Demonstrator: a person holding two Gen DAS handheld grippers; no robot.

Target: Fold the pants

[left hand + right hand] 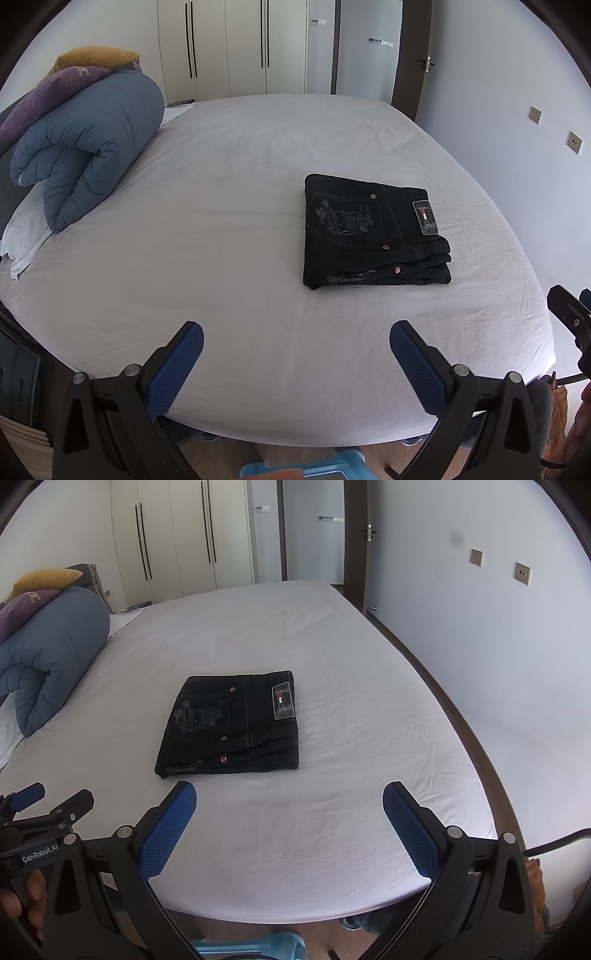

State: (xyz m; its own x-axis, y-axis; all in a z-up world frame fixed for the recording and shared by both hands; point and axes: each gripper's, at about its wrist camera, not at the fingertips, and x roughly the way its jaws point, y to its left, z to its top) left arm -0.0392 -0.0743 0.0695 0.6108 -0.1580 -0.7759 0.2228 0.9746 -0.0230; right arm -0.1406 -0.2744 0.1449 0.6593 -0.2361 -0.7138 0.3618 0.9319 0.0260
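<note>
Left gripper wide open, holds nothing — hovers over the near bed edge. Right gripper also spread wide, empty, just beside the left one. Jeans lie folded in a compact stack on the white sheet, ahead of both grippers, not touched; back pocket embroidery and waist patch face up. Rolled blue duvet far left of the tools, with purple and yellow pillows behind it. Wardrobe beyond the bed.
</note>
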